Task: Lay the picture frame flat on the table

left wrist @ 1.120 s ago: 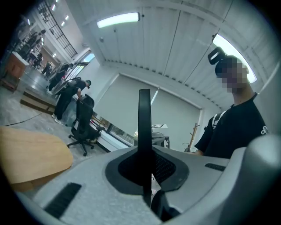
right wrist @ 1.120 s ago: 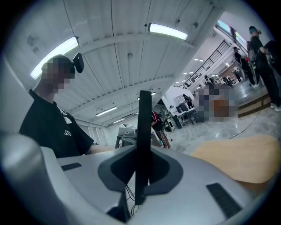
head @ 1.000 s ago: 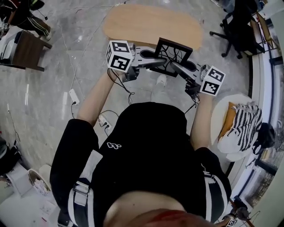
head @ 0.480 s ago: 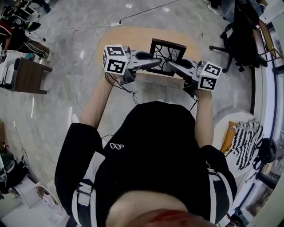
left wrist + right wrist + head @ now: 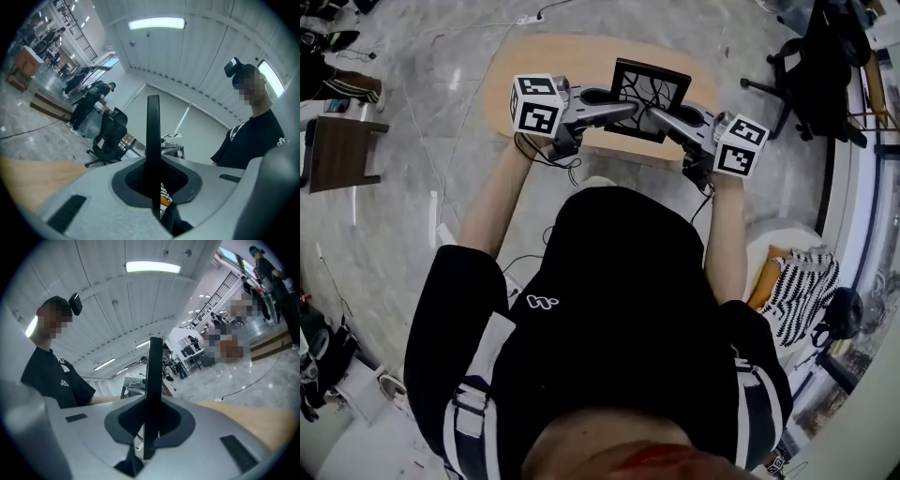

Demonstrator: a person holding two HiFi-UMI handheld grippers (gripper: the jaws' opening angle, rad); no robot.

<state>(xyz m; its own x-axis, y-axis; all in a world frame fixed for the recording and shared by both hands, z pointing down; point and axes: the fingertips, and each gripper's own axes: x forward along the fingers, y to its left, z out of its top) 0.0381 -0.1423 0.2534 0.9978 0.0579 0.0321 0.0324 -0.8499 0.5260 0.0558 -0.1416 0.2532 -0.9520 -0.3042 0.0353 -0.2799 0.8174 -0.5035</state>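
A black picture frame (image 5: 649, 97) with a branching black pattern on white is held up in the air over the near edge of the oval wooden table (image 5: 544, 58). My left gripper (image 5: 630, 110) is shut on the frame's lower left edge and my right gripper (image 5: 654, 113) is shut on its lower right edge. Seen edge-on, the picture frame (image 5: 153, 154) rises as a thin black bar between the left jaws. The same picture frame (image 5: 152, 399) stands as a bar between the right jaws. The frame tilts away from me.
A black office chair (image 5: 811, 47) stands right of the table. A dark side table (image 5: 337, 150) is at the far left. A round white stool with striped cloth (image 5: 797, 281) sits to my right. Cables (image 5: 441, 150) run across the marble floor.
Both grippers and the frame have moved forward and up in the view, now over the table's near edge. The frame stays gripped on both sides.
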